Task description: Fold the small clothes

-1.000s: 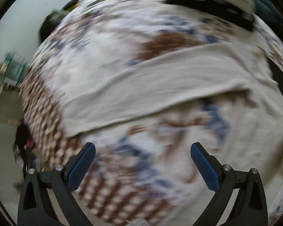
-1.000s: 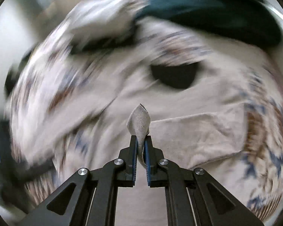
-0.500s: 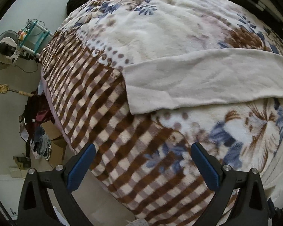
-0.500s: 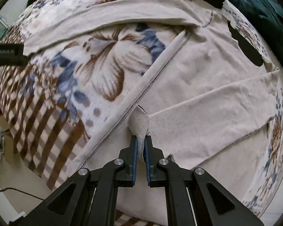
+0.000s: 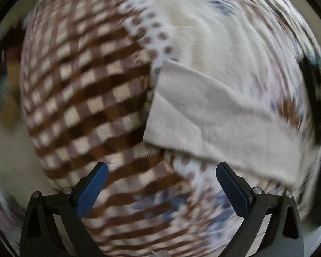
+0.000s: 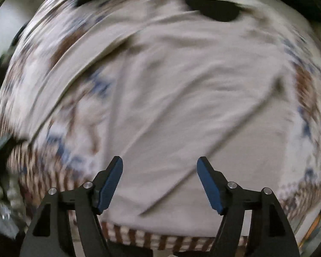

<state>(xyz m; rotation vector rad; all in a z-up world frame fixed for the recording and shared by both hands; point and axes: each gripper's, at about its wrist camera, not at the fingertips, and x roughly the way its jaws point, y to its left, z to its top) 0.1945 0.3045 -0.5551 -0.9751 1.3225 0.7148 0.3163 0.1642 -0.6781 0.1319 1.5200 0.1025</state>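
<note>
A cream long-sleeved top (image 6: 182,98) lies spread flat on a floral and checked blanket (image 6: 79,111), filling the middle of the right wrist view. Its left sleeve (image 5: 216,120) stretches across the blanket in the left wrist view, its cuff end near the centre. My left gripper (image 5: 160,182) is open and empty, just short of the cuff. My right gripper (image 6: 159,175) is open and empty above the top's lower body. Both views are motion-blurred.
The blanket's brown checked border (image 5: 85,98) drops off the bed edge at the left. A dark patch (image 6: 216,10) lies at the top's neck. Dark items (image 5: 314,98) sit at the far right of the left wrist view.
My right gripper has opened and let go of the fold of cream cloth it pinched. My left gripper has swung closer to the sleeve's cuff.
</note>
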